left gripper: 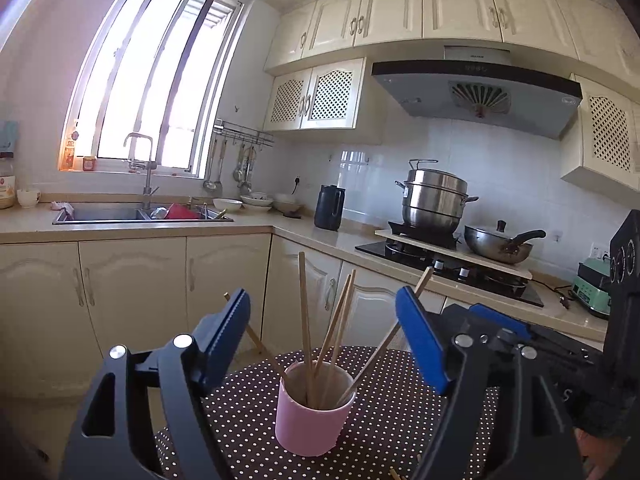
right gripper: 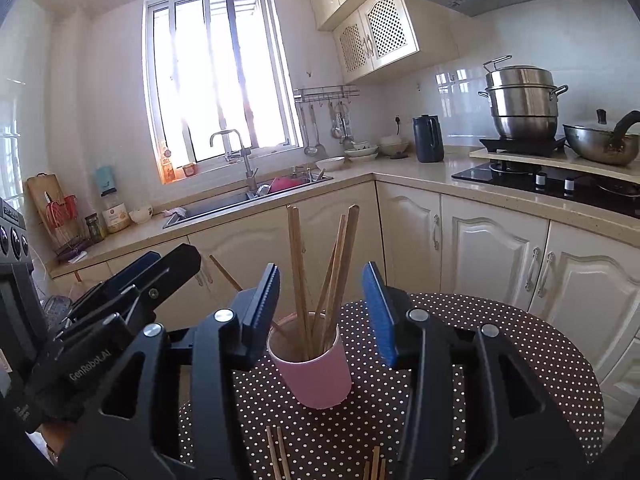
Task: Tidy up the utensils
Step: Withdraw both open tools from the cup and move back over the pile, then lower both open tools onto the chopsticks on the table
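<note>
Here both the left hand-held gripper [left gripper: 322, 336] and right hand-held gripper [right gripper: 320, 312] gape empty, since chopsticks [right gripper: 298, 272] stand in the pink cup [right gripper: 316, 376] mid-surface [right gripper: 500, 344], others lying at its near edge.

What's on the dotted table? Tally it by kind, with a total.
Pink cup: 1
Chopsticks standing in the cup: 5
Loose chopsticks lying in front of it: at least 4, cut off by the picture's edge
Total: at least 10
</note>
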`<state>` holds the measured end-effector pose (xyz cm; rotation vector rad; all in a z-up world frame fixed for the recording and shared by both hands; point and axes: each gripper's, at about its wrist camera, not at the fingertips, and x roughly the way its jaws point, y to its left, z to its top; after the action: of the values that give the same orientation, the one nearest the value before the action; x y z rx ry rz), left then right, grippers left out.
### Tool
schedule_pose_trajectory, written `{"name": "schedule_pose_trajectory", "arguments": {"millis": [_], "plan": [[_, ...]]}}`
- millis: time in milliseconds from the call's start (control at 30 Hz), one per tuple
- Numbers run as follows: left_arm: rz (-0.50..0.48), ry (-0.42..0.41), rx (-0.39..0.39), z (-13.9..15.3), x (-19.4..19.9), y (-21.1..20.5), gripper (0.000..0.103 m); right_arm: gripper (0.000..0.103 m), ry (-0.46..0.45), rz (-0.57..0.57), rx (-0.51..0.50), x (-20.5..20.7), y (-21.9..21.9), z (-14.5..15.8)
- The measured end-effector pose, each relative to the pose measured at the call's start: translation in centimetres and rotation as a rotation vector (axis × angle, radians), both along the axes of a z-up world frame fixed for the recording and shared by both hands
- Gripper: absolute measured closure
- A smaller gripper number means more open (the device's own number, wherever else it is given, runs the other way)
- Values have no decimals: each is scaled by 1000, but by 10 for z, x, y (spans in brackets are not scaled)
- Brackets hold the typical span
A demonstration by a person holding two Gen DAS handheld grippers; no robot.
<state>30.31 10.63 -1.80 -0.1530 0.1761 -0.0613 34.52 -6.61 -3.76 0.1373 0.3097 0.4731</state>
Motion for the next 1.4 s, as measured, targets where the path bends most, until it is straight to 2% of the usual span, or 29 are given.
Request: {"name": "schedule_pose_trajectory", "arguments": {"millis": [333,567,733,967,1067,1200,1400], "plan": [[-11,37,10,2,-32,-21,28,58,10,-15,-10,-34,-26,3],[-26,130,7,-7,-40,-31,28,57,60,-18,-45,-50,-38,-10],[-46,245,-4,-24,-36,-33,28,57,108,-25,-62,-55,-49,-25],[-71,455,-22,-64,-17,-33,28,57,192,-44,-84,-51,-64,-50],[-78,553,5,-85,-11,-36,28,57,233,-44,-92,-48,-69,-62],[-33,701,100,-120,-2,-38,28,56,284,-41,-106,-44,-72,-78],[12,845,106,-156,4,-31,28,55,356,-27,-139,-37,-67,-103]]}}
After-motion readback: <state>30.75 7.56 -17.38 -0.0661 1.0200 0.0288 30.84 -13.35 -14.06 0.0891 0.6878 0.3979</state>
